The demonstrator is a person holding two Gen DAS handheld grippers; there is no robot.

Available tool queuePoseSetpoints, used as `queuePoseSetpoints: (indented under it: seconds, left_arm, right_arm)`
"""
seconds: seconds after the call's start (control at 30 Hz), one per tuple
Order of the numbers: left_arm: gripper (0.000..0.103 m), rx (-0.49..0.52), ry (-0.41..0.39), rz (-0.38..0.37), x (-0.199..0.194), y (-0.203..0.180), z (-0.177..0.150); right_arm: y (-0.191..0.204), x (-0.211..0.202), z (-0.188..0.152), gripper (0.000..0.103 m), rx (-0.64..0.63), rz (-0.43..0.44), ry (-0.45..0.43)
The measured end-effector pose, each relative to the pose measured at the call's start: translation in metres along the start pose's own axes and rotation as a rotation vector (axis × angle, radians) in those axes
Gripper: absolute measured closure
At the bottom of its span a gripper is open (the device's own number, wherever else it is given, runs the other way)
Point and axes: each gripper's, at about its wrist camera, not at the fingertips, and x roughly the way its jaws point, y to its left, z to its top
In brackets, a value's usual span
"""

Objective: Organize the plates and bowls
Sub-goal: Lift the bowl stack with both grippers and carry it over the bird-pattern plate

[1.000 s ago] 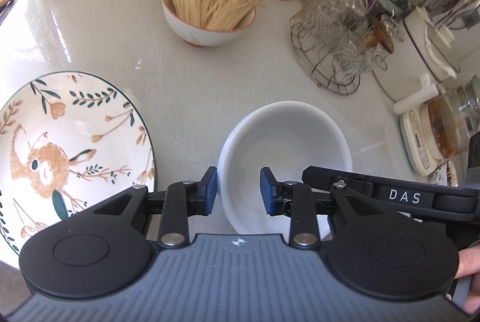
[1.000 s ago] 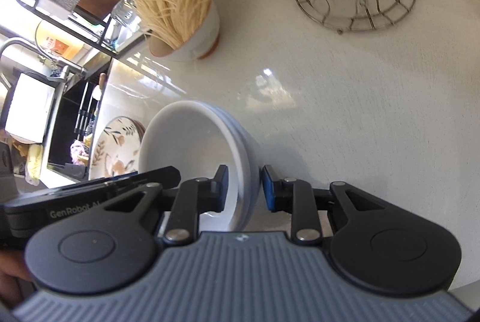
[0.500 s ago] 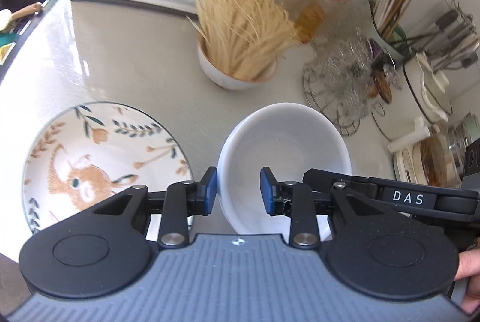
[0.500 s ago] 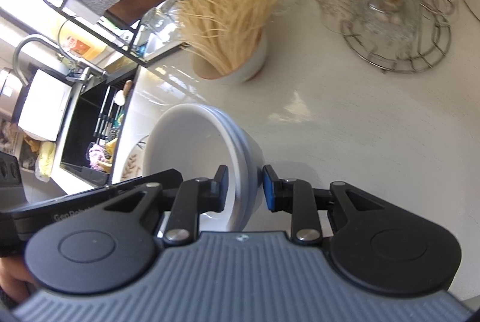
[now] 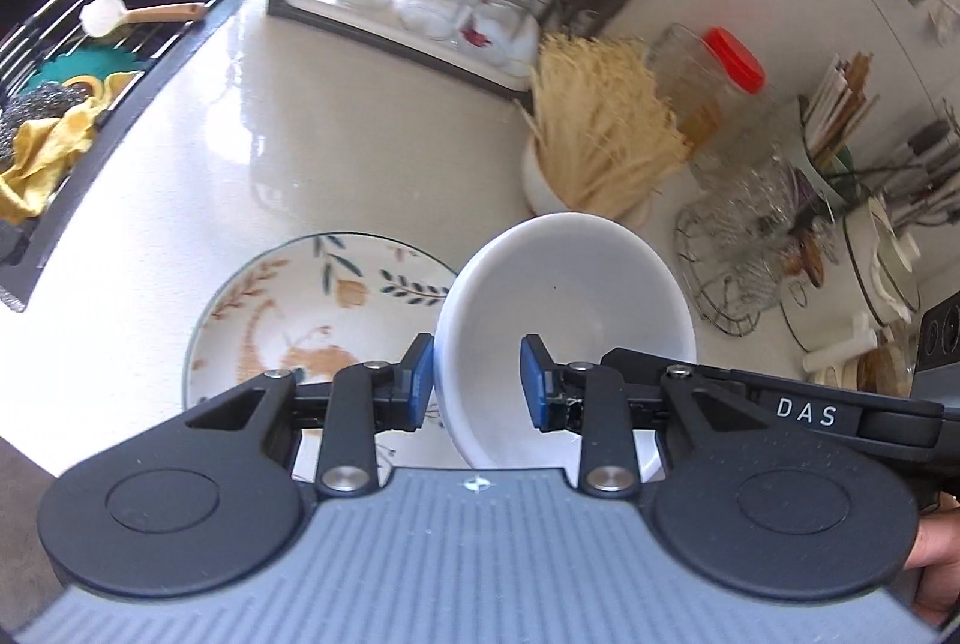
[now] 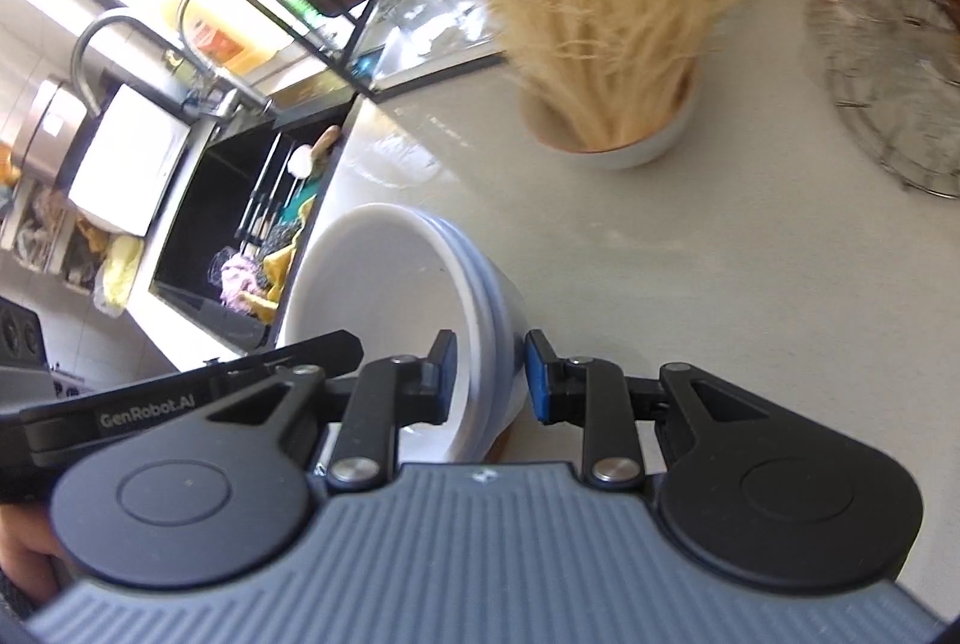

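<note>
Lifting is under way: the white bowl (image 5: 564, 308) has been raised off the counter (image 5: 336, 176) & tilted, its rim pinched on both sides by left gripper (image 5: 477, 383) and right gripper (image 6: 489, 374). It now overlaps the patterned plate (image 5: 288, 302) (prob. the stacking spot).

We see a broad bare stretch of the table (image 5: 336, 146) between the sink (image 5: 90, 44) on the left and the bowl of noodles (image 5: 600, 146); a hand-held gripper could pass there freely. The patterned plate (image 5: 300, 308) lies low in the near part. To the right the way is crowded: the wire rack of glasses (image 5: 744, 236), the red-lidded jar (image 5: 708, 74) and a utensil holder (image 5: 840, 128) stand close together. At the back, a dark shelf frame (image 5: 456, 2) with a tray of jars closes the table.
</note>
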Motion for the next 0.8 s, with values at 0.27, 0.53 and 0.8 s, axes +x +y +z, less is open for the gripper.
queuePoseSetpoints:
  seconds: [0.27,0.53,0.8]
  left_arm:
    - [0.068,-0.032,-0.001,0.029,-0.001,0.035,0.0]
    - [0.068,-0.082,0.022,0.033,0.001,0.066,-0.01]
    - [0.068,-0.066,0.058,0.019,0.01,0.078,-0.012]
  right_arm:
    - [0.028,0.032,0.002,0.076,-0.067,0.004,0.058]
    - [0.044,0.059,-0.007,0.076,-0.074,-0.013,0.107]
    - [0.042,0.072,-0.019,0.076,-0.013,-0.03,0.117]
